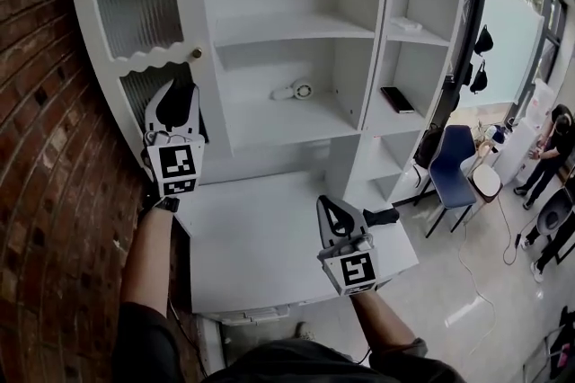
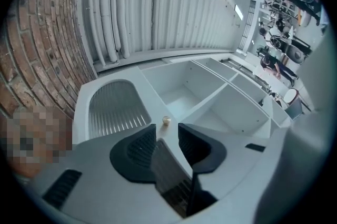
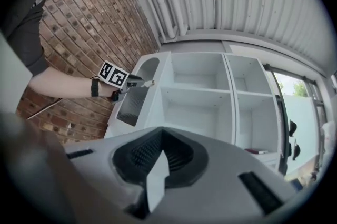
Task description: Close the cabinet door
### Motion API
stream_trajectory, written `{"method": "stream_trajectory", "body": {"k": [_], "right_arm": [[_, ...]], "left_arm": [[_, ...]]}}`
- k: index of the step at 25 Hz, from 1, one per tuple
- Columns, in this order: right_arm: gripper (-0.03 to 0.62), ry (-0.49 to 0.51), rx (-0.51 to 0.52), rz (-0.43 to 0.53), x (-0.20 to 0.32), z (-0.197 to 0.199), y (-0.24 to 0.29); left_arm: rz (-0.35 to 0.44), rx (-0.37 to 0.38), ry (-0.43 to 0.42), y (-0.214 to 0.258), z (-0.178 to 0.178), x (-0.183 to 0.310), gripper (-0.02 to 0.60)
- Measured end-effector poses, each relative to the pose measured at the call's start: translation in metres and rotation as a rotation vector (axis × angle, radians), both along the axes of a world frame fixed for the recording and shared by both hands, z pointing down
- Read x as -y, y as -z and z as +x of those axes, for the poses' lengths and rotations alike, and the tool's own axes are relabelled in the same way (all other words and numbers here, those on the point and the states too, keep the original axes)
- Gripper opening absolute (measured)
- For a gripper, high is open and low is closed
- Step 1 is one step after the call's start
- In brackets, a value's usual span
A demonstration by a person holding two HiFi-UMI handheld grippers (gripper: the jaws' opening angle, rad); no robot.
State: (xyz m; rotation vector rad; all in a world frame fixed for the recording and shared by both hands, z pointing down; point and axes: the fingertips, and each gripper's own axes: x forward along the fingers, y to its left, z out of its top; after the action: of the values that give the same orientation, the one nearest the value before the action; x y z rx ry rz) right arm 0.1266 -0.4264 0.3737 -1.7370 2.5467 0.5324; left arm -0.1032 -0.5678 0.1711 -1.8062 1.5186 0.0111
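Observation:
The white cabinet door (image 1: 184, 8) stands swung open at the left, beside the brick wall. It has an arched ribbed pane and a small brass knob (image 1: 196, 53) on its free edge. My left gripper (image 1: 176, 87) is raised against the door's lower half, just below the knob. In the left gripper view its jaws (image 2: 167, 131) stand a little apart, with the knob (image 2: 166, 121) just beyond the tips and untouched. My right gripper (image 1: 326, 202) hovers over the white counter (image 1: 260, 246), shut and empty; its tips (image 3: 160, 132) meet. The right gripper view shows the door (image 3: 138, 94) from afar.
Open shelves (image 1: 287, 31) fill the cabinet. A small white device (image 1: 295, 90) lies on the middle shelf and a dark flat item (image 1: 396, 100) on a right shelf. The brick wall (image 1: 45, 192) hems in the left. A blue chair (image 1: 449, 165) and a person (image 1: 550, 147) are at the right.

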Motion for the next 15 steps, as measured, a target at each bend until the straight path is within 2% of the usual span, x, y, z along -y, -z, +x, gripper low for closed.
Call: {"method": "stream_trajectory", "body": {"k": [8,15], "right_arm": [[-0.002,0.121,-0.050,0.172,0.023,-0.070,0.088],[-0.002,0.209,-0.067,0.267,0.011,-0.125,0.131]], "left_arm": [[0.010,-0.054,0.003,-0.016,-0.044,-0.063,0.115],[0.023,-0.075,0.002,-0.039,-0.074,-0.125,0.084]]}}
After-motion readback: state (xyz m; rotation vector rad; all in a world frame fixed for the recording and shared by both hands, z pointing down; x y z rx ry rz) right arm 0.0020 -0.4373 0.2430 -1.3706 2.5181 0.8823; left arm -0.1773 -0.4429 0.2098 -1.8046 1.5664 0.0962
